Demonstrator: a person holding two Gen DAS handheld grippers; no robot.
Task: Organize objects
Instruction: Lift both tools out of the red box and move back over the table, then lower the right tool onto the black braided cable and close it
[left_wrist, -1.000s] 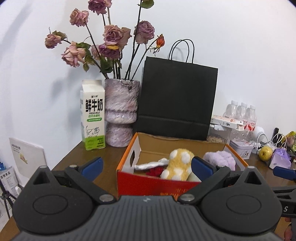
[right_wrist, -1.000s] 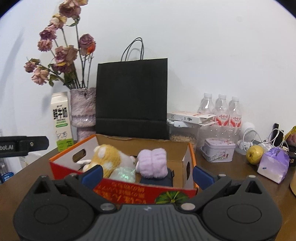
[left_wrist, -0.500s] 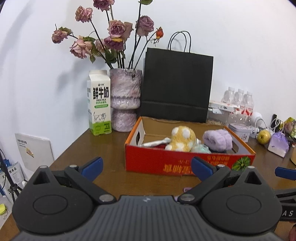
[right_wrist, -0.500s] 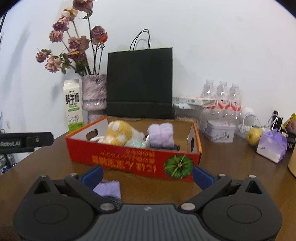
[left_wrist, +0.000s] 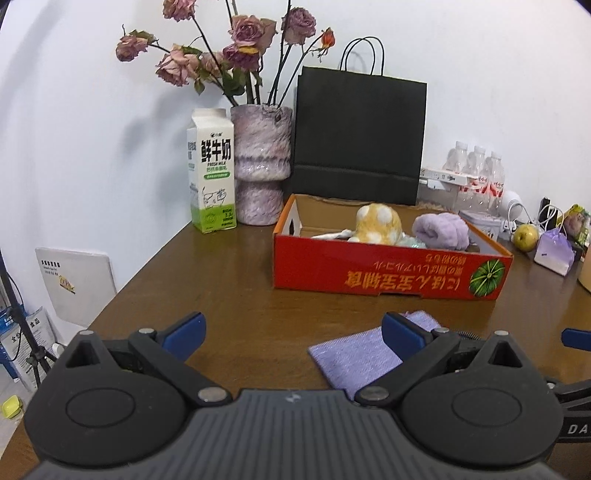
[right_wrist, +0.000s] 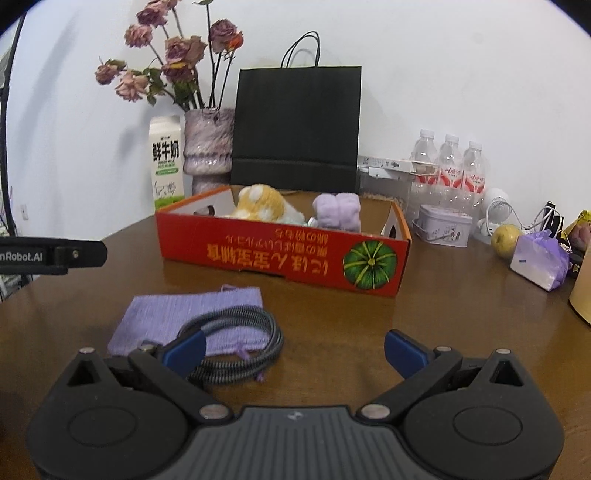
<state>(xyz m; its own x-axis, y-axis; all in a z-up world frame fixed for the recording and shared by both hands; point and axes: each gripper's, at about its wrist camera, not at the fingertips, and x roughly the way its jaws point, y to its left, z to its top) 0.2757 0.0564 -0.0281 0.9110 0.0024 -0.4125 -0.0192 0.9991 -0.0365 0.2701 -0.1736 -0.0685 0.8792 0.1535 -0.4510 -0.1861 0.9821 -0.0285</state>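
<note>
A red cardboard box stands mid-table and holds a yellow plush toy, a rolled purple towel and a few smaller items. A flat purple cloth lies on the brown table in front of the box. A coiled grey braided cable rests on the cloth. My left gripper is open and empty, low over the table beside the cloth. My right gripper is open and empty, just behind the cable.
At the back stand a milk carton, a vase of dried roses and a black paper bag. To the right are water bottles, a tin, an apple and a purple pouch. The table's left edge drops off.
Both grippers have pulled back from the box and dropped lower. The box looks farther away now. The purple cloth and the cable have come into view in front of it.
</note>
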